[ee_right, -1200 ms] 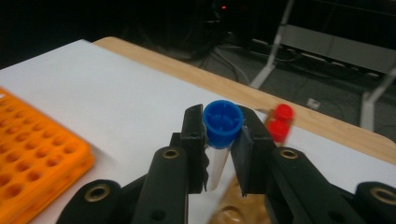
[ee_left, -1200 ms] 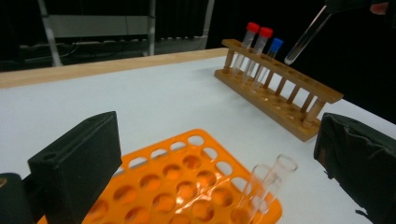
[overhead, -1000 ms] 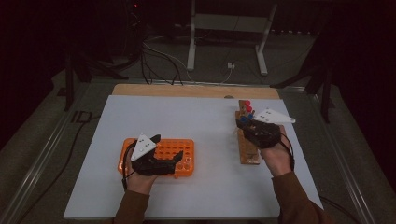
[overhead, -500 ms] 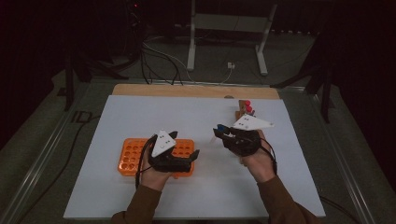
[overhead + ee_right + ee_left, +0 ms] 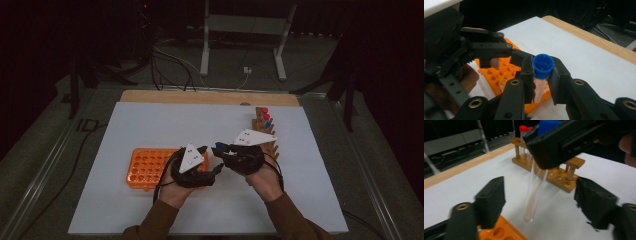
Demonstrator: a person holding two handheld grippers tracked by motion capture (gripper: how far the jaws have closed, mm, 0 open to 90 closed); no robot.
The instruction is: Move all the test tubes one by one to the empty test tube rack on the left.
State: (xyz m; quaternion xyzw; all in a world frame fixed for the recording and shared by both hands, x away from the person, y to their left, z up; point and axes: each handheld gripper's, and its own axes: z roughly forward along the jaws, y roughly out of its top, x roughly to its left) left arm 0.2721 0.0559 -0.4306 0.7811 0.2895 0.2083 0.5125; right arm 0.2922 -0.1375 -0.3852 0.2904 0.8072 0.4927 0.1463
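Dim floor, loose cables and a metal stand lie beyond the table, whose white sheet [image 5: 150, 125] leaves a strip of bare wood at the far edge. On that sheet a wooden rack [image 5: 264, 131] stands at the right with red- and blue-capped tubes upright in it, and an orange rack [image 5: 145, 167] of round wells lies at the left, so the work reads as carrying tubes from one to the other. The right gripper [image 5: 541, 82] is clamped on a blue-capped test tube [image 5: 535, 191] just under its cap, holding it near upright in mid-air between the two racks, its rounded bottom hanging free above the sheet close to the orange rack's corner. Gripping it high leaves the clear body bare, probably so the other tool can take it lower down. The left gripper [image 5: 539, 202] has just been closing, yet its pads stand apart on either side of the glass without touching it. Its position straddling the tube suggests a hand-over, or a steadying hold, before the tube goes into a well.
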